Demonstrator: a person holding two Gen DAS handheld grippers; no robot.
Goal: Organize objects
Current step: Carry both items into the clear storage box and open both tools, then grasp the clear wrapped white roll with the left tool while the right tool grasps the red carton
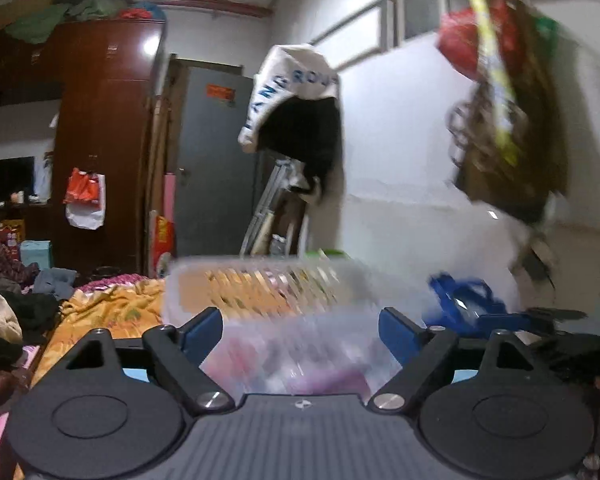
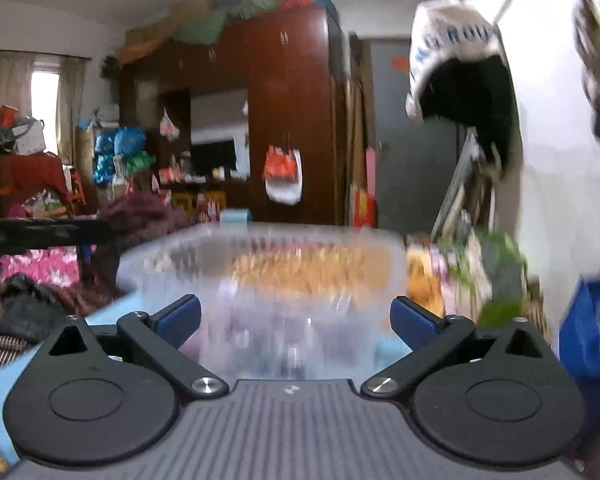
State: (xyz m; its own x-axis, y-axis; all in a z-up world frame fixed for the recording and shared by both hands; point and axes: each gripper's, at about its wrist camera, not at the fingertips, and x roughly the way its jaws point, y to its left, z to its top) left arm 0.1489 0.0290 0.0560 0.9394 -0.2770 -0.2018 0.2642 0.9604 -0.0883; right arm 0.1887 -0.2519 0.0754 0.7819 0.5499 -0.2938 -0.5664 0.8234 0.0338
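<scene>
Both views are blurred. The left gripper [image 1: 300,330] stands open, its blue pads [image 1: 202,330] clear of the clear plastic bin [image 1: 260,292] just ahead, which sits on a bed beside an orange quilt [image 1: 112,312]. The right gripper [image 2: 296,322] is spread wide too, nothing pinched, with the bin [image 2: 260,264] in front of it. A blue bag [image 1: 466,300] lies to the right; a brown wardrobe [image 2: 292,120] stands behind.
</scene>
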